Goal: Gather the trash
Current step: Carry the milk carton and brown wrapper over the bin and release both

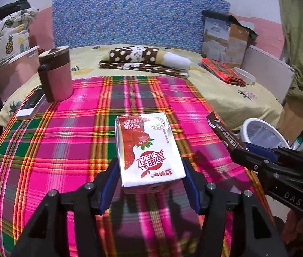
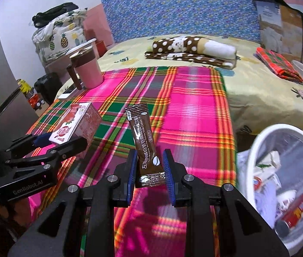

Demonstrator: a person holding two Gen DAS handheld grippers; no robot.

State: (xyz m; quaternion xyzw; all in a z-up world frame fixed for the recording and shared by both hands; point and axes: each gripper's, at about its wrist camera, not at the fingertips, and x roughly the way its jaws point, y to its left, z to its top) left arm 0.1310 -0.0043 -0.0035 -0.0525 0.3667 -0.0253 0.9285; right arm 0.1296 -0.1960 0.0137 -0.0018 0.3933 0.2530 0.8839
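Note:
My left gripper (image 1: 150, 167) is shut on a white strawberry milk carton (image 1: 148, 147) and holds it above the plaid cloth (image 1: 65, 145). The carton also shows in the right wrist view (image 2: 74, 124), between the left gripper's fingers (image 2: 40, 141). My right gripper (image 2: 150, 156) is shut on a brown coffee sachet (image 2: 146, 141) that stands upright between the blue pads. The sachet (image 1: 224, 131) and right gripper (image 1: 243, 150) show at the right of the left wrist view. A white trash bin (image 2: 256, 150) with a clear liner holds a red can (image 2: 295, 212) and other trash, right of the right gripper.
A pink and brown lidded cup (image 1: 55, 75) and a phone (image 1: 31, 105) sit at the cloth's far left. Folded polka-dot bedding (image 1: 143, 60), a folded plaid cloth (image 1: 222, 70) and a paper bag (image 1: 224, 38) lie further back on the bed. The bin also shows in the left wrist view (image 1: 245, 126).

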